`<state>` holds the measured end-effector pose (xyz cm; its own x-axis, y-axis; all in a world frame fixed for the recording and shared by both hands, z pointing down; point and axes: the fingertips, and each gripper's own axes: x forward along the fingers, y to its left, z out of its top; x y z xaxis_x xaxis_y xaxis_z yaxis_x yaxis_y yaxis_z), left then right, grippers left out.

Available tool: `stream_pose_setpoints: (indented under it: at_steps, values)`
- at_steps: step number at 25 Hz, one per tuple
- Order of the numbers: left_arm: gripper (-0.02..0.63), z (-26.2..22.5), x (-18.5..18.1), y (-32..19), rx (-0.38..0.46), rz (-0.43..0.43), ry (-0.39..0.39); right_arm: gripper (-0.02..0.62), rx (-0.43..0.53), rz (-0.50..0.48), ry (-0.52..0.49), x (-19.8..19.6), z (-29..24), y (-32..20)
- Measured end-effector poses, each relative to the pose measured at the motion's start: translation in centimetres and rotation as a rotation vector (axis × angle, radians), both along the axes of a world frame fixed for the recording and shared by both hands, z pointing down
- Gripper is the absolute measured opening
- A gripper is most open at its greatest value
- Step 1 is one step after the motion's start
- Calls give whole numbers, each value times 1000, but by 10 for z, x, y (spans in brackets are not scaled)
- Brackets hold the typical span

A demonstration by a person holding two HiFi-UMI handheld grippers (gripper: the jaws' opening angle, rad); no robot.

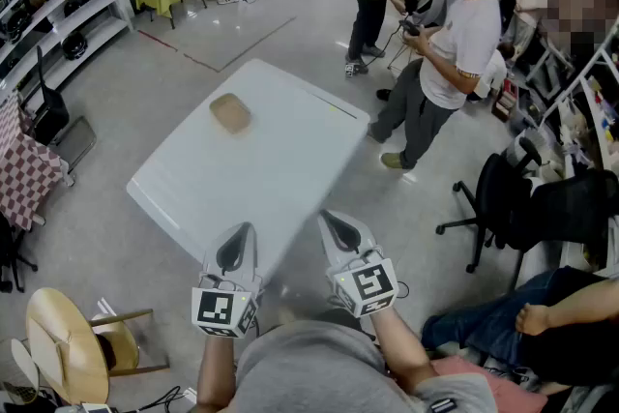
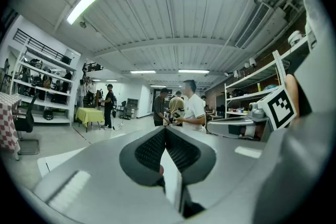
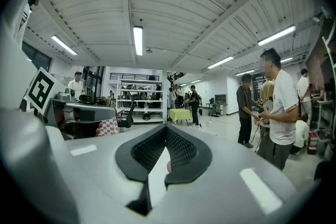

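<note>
Tan flat squarish pad [image 1: 230,112]: lies alone on the white rectangular table [image 1: 290,179], toward its far corner and just in from the far-left edge; what it is made of cannot be told.
Left gripper [image 1: 237,242]: hovers over the table's near corner, well apart from the pad. Its own view shows the jaw tips pressed together [image 2: 166,134], with nothing between them.
Right gripper [image 1: 338,229]: just beside the left one at the same near corner. Its jaw tips also meet [image 3: 167,132] and it grips nothing.
Aim: both gripper views look out level across the room and up at the ceiling lights, not down at the table.
Handling: the pad looks low and flat, so a grip on it would, I judge, call for jaws parted wide, noses tipped down, and an approach along the tabletop to one edge of the pad.
Around: a person in a white T-shirt [image 1: 462,44] stands off the table's right corner; a black office chair [image 1: 522,203] stands further right; a wooden chair [image 1: 68,343] is at near left.
</note>
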<state>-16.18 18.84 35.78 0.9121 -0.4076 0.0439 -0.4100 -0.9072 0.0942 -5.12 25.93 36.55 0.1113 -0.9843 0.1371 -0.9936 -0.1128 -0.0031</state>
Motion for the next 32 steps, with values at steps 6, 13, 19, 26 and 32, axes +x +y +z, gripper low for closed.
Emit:
stream_pose_setpoints:
  at_steps: [6, 13, 19, 26, 32]
  values:
    - [11, 4, 2, -3, -3, -6, 1, 3, 6, -4, -23, 3, 6, -1]
    - [11, -6, -15, -20, -8, -9, 14, 3, 1, 1, -40, -10, -4, -15]
    - [11, 0, -20, -31, -17, -22, 24, 3, -6, -2, -36, -11, 0, -22]
    - [11, -4, -14, -56, -17, -47, 39, 3, -3, -23, -34, -1, -3, -50]
    - [11, 0, 8, -83, -22, -98, 27, 3, -6, -81, -47, 24, 6, -89]
